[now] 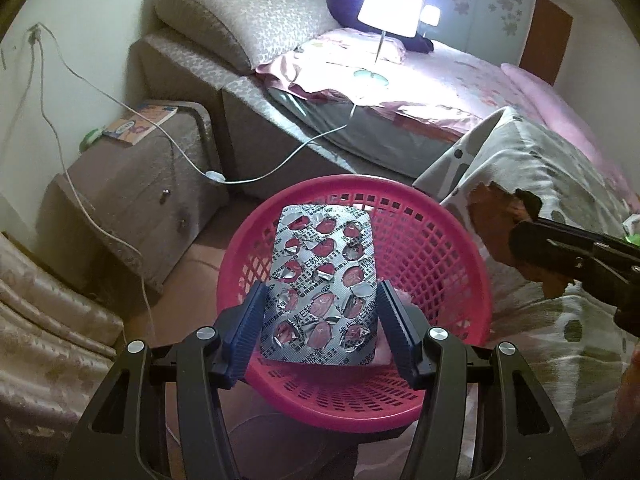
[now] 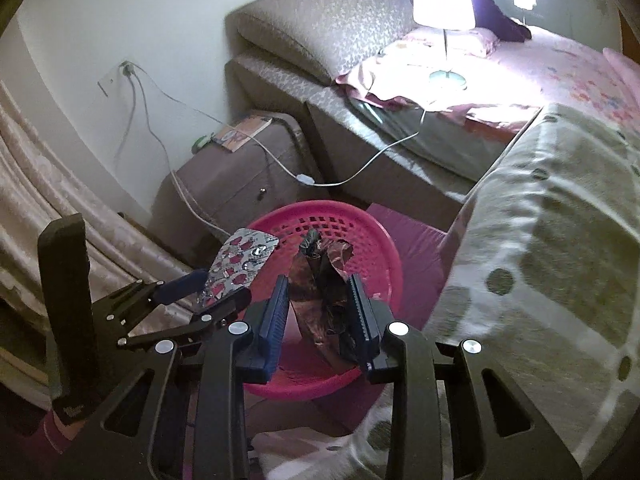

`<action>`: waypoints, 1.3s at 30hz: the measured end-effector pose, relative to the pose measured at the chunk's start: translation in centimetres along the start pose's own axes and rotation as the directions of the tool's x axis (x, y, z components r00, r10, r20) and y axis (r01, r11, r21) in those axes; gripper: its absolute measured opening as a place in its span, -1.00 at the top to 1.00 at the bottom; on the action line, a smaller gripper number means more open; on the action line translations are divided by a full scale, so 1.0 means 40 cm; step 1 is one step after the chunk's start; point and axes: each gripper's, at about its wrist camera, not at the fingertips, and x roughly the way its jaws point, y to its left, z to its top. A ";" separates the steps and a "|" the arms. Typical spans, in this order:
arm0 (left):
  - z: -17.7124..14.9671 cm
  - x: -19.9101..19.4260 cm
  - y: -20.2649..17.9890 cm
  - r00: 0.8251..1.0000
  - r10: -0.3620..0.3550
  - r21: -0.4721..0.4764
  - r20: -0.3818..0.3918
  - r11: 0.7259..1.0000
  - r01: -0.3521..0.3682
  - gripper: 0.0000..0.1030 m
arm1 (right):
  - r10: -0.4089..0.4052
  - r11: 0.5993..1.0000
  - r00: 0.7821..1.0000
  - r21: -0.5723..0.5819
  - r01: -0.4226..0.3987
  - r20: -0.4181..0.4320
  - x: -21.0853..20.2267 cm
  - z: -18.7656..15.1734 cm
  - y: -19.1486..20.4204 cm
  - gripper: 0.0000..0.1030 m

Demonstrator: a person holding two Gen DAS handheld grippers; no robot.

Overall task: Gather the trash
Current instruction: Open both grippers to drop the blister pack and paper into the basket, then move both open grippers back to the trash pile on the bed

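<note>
A pink plastic basket (image 1: 432, 248) stands on the floor beside the bed; it also shows in the right wrist view (image 2: 376, 252). My left gripper (image 1: 322, 316) is shut on an empty silver pill blister pack (image 1: 324, 276) and holds it over the basket. The pack also shows in the right wrist view (image 2: 236, 268). My right gripper (image 2: 320, 312) is shut on a crumpled dark brown wrapper (image 2: 320, 280) above the basket. The wrapper also shows at the right of the left wrist view (image 1: 492, 216).
A bed with a grey spotted blanket (image 2: 540, 216) is to the right. A lit lamp (image 1: 390, 8) stands on the bed. A brown nightstand (image 1: 132, 184) with a book (image 1: 140, 122) stands to the left. White cables (image 1: 256, 178) hang across it.
</note>
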 end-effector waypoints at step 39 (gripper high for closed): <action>0.006 -0.044 -0.022 0.998 0.009 -0.010 0.056 1.000 -0.008 -0.45 | -0.119 0.993 0.985 0.025 0.117 0.124 -0.148 -0.103 -0.057 -0.30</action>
